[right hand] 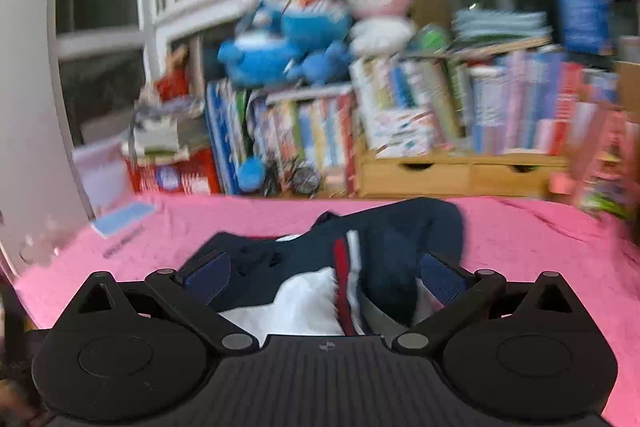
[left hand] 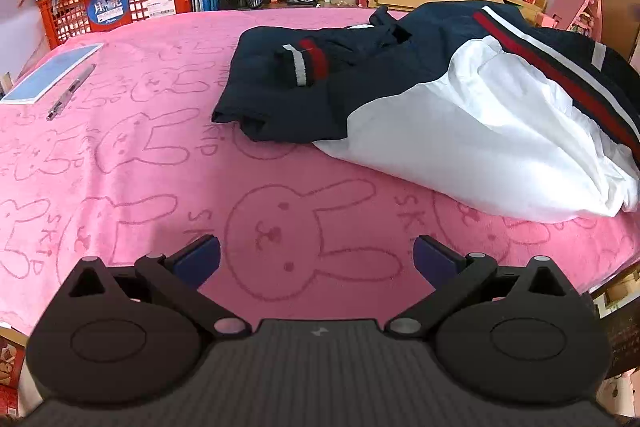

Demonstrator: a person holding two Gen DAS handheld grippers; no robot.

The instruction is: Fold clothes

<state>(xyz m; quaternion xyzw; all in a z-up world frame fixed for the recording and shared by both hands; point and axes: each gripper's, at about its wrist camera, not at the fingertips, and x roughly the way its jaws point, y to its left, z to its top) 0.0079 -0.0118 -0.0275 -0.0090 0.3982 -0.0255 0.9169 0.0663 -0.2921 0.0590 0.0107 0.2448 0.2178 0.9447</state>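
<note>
— Where the navy jacket (right hand: 400,239) lies on the pink blanket (left hand: 160,187), how do the claws stand?
— Right claw (right hand: 326,277) spread wide, straddling it, pads clear; left claw (left hand: 316,259) released, jacket well ahead. Blanket bunnies read "SKIP".

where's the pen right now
In the left wrist view the pen lies on the pink bunny blanket at far left, beside the blue notebook and well left of the navy jacket.
</note>
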